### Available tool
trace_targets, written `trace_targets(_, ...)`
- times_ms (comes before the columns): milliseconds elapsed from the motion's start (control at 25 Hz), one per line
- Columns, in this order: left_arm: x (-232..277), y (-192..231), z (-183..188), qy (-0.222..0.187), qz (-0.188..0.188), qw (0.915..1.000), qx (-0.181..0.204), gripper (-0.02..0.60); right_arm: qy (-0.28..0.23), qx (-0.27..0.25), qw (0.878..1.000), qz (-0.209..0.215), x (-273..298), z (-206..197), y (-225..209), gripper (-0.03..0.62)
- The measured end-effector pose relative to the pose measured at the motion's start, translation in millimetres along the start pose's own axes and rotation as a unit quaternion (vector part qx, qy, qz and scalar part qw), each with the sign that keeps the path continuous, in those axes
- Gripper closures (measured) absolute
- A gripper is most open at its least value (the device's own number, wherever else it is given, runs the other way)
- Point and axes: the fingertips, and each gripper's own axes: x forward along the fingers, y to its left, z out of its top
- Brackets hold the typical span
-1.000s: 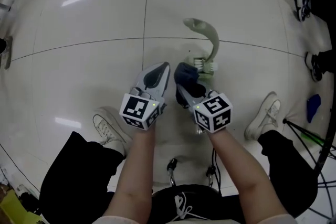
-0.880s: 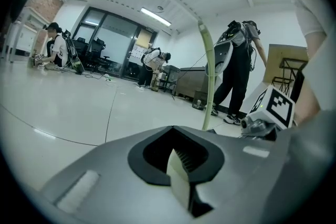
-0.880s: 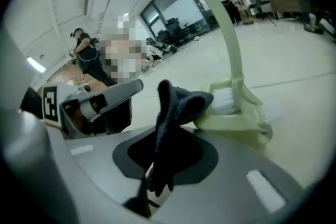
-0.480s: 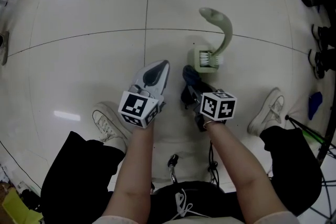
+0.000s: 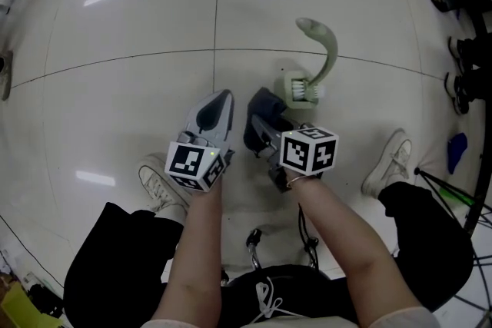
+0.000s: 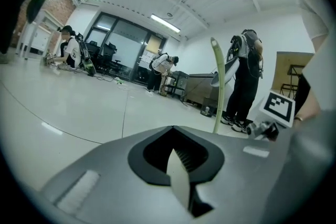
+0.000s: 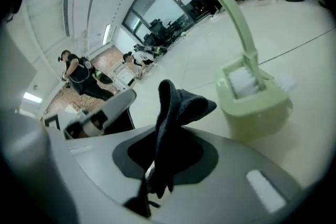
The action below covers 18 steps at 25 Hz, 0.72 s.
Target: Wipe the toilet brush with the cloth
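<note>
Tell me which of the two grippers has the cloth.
The right gripper: its jaws pinch the dark cloth. The left gripper has its jaws shut on nothing.

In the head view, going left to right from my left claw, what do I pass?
Grey left claw → dark fabric cloth → pale green plastic toilet brush → white sneaker → small blue object.

The cloth, clamped in the right tongs, has been drawn away from the toilet brush and its holder toward 8 o'clock, so that a gap is opened. The left tongs have been pulled back slightly toward 7 o'clock.
</note>
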Motion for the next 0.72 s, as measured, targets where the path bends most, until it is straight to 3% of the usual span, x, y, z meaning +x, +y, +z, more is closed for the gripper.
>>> trace_targets(160,-8.6,7.6,1.4,-0.011,0.003,0.9998,-0.015,0.575,-0.064,0.053,0.996,-0.011,12.2,44.3,5.8,0.525)
trace_targets(280,-9.7,12.7,-3.8,-0.005,0.002,0.9999,-0.014,0.575,-0.097,0.107,0.989,-0.038,15.4,52.8,-9.2,0.525)
trace_targets(720,-8.2,0.6,-26.3,0.023,-0.035,0.999,-0.014,0.575,-0.112,0.18,0.971,-0.111,20.1,6.2,-63.1,0.525)
